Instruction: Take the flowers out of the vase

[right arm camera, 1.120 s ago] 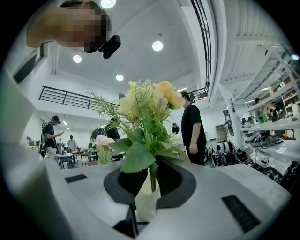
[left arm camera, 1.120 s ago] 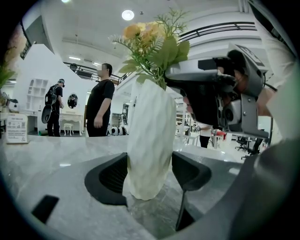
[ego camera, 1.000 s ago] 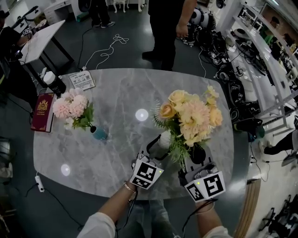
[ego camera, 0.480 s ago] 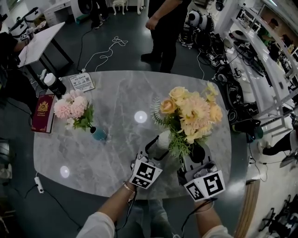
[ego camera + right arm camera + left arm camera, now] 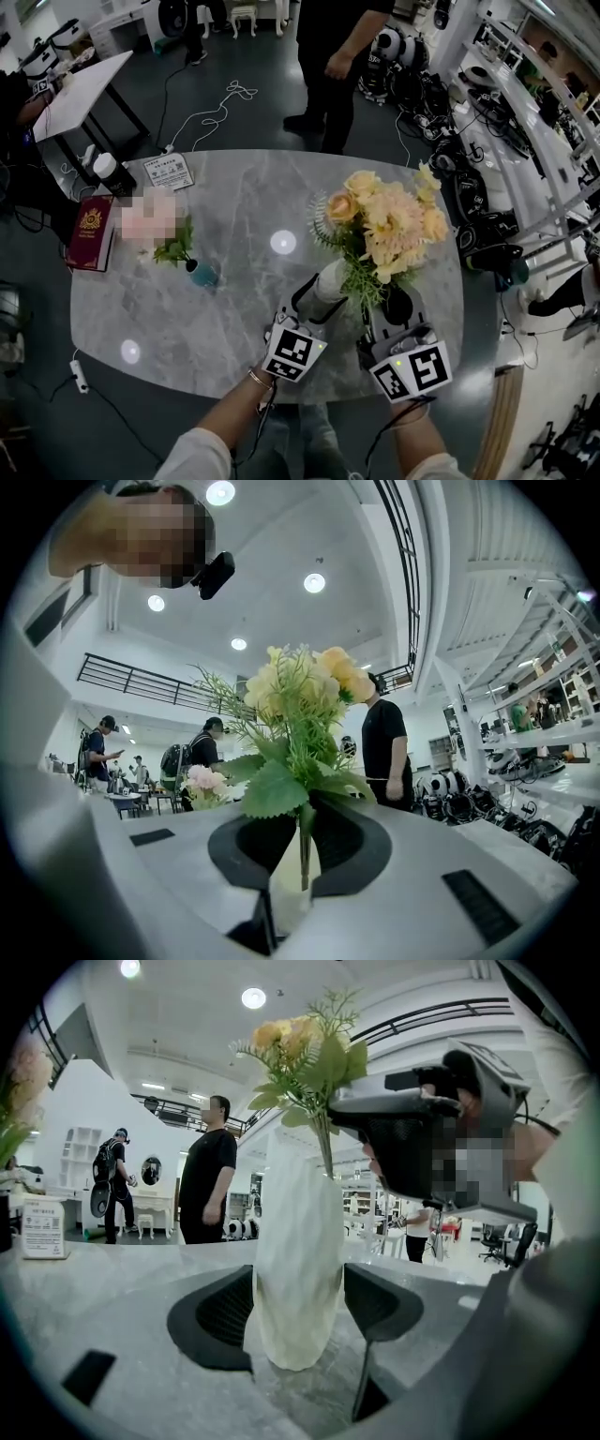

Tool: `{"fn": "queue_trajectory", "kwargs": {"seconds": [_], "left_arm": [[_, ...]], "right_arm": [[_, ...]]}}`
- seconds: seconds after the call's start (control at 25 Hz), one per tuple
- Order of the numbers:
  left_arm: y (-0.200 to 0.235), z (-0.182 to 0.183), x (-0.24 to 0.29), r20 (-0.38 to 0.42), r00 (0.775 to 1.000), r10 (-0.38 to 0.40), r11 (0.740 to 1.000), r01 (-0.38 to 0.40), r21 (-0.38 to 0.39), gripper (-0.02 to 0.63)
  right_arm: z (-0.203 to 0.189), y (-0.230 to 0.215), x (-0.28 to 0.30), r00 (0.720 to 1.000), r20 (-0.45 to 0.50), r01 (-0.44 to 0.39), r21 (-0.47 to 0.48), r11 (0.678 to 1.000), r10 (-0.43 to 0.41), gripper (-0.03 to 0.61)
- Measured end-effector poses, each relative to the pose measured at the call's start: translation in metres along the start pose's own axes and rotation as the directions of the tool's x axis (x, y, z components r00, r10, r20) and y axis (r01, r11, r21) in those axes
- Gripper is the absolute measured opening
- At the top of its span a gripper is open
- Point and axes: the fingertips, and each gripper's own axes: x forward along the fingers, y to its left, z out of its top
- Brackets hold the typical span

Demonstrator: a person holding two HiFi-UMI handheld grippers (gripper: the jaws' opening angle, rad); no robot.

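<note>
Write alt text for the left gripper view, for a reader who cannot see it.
A white vase stands on a grey marble table, clasped between two black fingers. Yellow flowers rise from it, their stem held by the right gripper at upper right. A person in black stands behind.

The head view is rather dim: the floor (image 5: 234, 112) is dark, and only the pale table (image 5: 234, 216) catches light. On the tabletop lie two round reflections, one glare spot (image 5: 284, 242) near the centre and a second spot (image 5: 130, 351) at 8 o'clock. Straight lines bend strongly toward the edges.

Both gripper views are bright (the white ceiling fills most of each) and are closed in a black round border. Ceiling lamps (image 5: 315, 582) shine at 12 o'clock. The vase (image 5: 298, 1260) is sharp and evenly lit, almost without shadow. The flowers (image 5: 300, 705) stand partly against the light, their leaves darker.
</note>
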Motion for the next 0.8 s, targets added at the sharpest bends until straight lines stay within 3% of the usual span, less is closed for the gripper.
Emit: {"fn": "queue_trajectory", "kwargs": {"seconds": [0.8], "left_arm": [[-0.015,0.03,-0.047,0.002,1.0,-0.023,0.999,0.024,-0.043,0.305]], "right_arm": [[0.053,0.012,0.001,0.994,0.1,0.041,-0.014,0.999,-0.04,0.038]]}}
